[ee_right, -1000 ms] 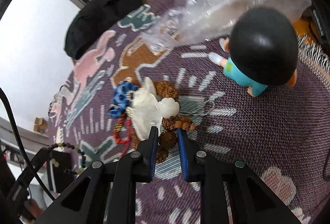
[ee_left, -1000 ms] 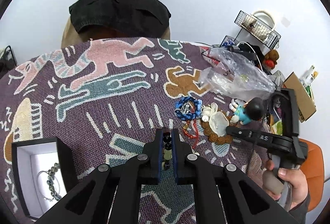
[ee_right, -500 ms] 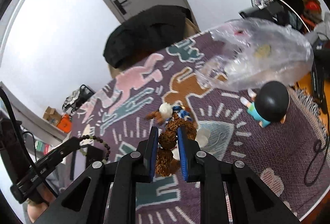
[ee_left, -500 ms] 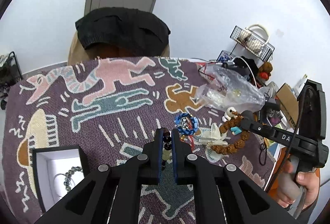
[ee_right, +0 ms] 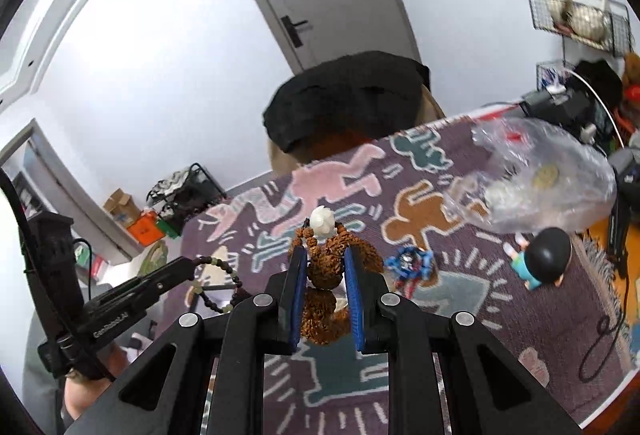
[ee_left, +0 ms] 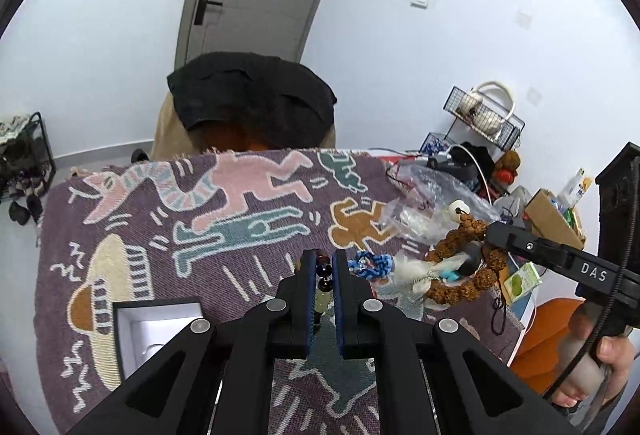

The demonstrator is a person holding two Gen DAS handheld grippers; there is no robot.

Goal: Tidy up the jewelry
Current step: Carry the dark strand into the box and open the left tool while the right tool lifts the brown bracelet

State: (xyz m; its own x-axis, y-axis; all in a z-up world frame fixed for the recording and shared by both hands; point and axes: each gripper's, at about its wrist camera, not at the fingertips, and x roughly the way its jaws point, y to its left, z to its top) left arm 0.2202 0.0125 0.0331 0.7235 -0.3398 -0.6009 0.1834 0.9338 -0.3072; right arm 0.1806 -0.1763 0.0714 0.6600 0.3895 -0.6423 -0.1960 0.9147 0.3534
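My left gripper (ee_left: 324, 259) is shut on a dark and pale green bead bracelet (ee_left: 323, 285), held above the purple patterned cloth (ee_left: 248, 219); the bracelet also shows in the right wrist view (ee_right: 218, 285). My right gripper (ee_right: 326, 255) is shut on a chunky brown seed bracelet (ee_right: 325, 271) with a white bead (ee_right: 322, 221), lifted above the table; it also shows in the left wrist view (ee_left: 460, 267). An open black box with white lining (ee_left: 148, 331) sits at the lower left. A blue woven bracelet (ee_left: 370, 263) and a white piece (ee_left: 412, 271) lie on the cloth.
A crumpled clear plastic bag (ee_right: 532, 183) and a small black-haired figurine (ee_right: 542, 255) sit at the table's right. A chair with a black garment (ee_left: 252, 103) stands behind the table. A wire rack (ee_left: 484, 119) hangs on the wall at the right.
Both grippers have risen well above the table. The right gripper lifted the brown seed bracelet off the pile. The left gripper still holds its bead bracelet.
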